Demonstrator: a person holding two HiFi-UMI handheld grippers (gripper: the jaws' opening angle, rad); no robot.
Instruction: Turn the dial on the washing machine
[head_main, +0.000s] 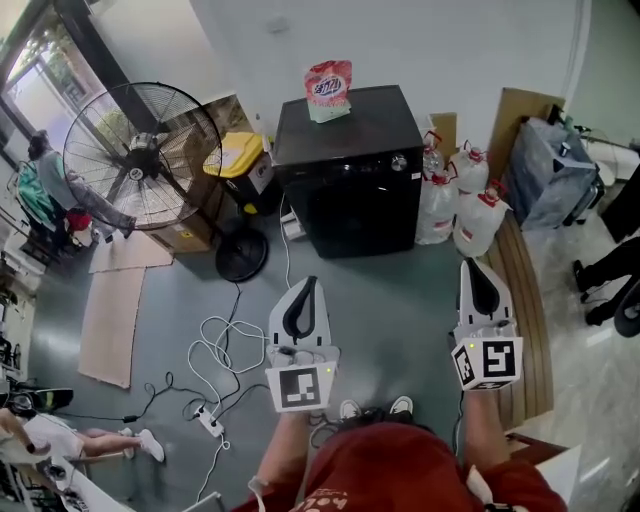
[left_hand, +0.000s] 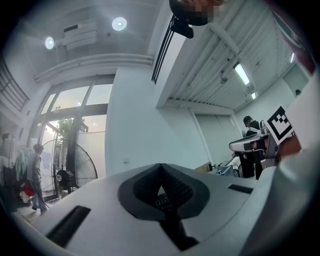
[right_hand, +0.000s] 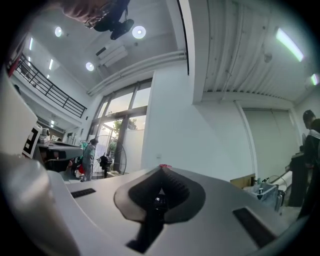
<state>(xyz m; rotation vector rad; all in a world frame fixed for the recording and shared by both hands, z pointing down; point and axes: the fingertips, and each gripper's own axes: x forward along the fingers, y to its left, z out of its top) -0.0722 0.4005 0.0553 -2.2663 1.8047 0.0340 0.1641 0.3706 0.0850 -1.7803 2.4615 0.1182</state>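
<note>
- Two grippers are hovering well short of the machine; you are holding the left gripper (head_main: 306, 298) empty, with its jaws pressed together.
- The dial (head_main: 399, 162) is sitting at the upper right front of the washing machine (head_main: 345, 185). It is probably rigid and smooth, so pinch across its rim.
- The right gripper (head_main: 481, 272) is likewise pinching nothing, jaws together.

Bright daylight, ceiling spotlights, fisheye-warped edges

Downward head view; fan (head_main: 140, 145) in all views
</note>
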